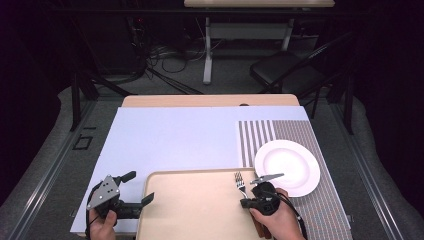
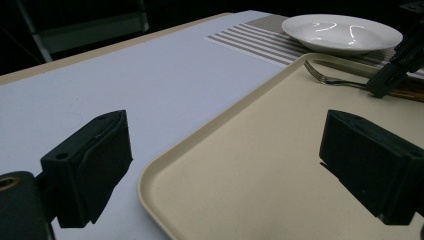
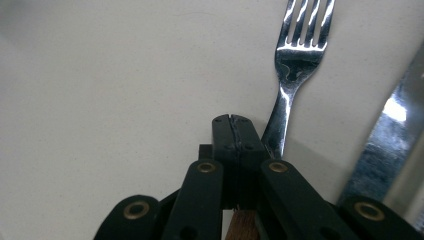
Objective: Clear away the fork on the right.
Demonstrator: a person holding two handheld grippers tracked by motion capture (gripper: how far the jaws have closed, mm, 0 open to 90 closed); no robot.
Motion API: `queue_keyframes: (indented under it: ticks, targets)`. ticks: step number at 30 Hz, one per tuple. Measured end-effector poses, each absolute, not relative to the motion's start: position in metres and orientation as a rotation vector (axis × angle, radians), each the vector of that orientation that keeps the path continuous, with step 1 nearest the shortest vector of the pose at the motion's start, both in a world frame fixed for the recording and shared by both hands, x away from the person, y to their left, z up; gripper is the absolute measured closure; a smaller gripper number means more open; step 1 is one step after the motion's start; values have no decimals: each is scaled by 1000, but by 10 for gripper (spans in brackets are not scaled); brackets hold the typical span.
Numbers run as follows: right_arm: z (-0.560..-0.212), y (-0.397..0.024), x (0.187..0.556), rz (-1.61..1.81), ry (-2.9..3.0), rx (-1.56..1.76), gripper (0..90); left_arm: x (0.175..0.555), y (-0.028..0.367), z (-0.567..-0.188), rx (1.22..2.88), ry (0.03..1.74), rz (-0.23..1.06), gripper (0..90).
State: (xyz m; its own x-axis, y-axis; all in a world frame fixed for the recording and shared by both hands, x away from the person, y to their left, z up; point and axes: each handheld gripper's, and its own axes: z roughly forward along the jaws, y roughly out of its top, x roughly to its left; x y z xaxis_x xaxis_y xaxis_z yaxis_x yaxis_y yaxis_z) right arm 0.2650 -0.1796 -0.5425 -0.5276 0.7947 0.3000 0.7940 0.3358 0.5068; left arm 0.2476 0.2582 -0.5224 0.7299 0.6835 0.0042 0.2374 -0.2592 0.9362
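Where the beige tray [image 1: 195, 210] lies along the near edge of the tabletop, a metal fork [image 1: 240, 183] rests near the tray's right edge, its 4 tines pointing toward the far side. It is polished steel with a narrow neck, and bright glare sits on its bowl in the right gripper view. A brown wooden piece shows under the gripper there, possibly a handle, though I cannot tell whose. A knife blade [image 3: 387, 135] lies just right of the fork, cut off by the frame edge.

The right gripper [image 3: 232, 120] sits over the fork's handle end with its jaws pressed together; the fork's neck runs just beside the jaw tips, and whether anything is pinched between them cannot be made out. The person's right hand [image 1: 272, 217] hides the handles in the high view.

The left gripper [image 1: 137, 187] hovers at the tray's near left corner, jaws spread wide and holding nothing, one over the pale blue mat [image 1: 175, 137] and one over the tray.

A white plate [image 1: 287, 167] stands on a striped placemat [image 1: 300, 135] at the tabletop's right edge, just beyond the tray's far right corner.
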Motion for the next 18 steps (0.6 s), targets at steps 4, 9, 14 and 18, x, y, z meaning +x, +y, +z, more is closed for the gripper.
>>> queue_keyframes:
  ticks: [4, 9, 14, 18]
  targets:
    - [-548, -183, 265, 1073, 2470, 1533, 900, 248, 258, -522, 1834, 717, 503, 67]
    - [-545, -190, 265, 1058, 2478, 1558, 900, 248, 258, -522, 1830, 718, 502, 67]
    - [-542, -195, 265, 1000, 2509, 1571, 900, 248, 258, -522, 1829, 719, 503, 67]
    - [-543, -196, 265, 1028, 2490, 1577, 900, 248, 258, -523, 1827, 720, 506, 67]
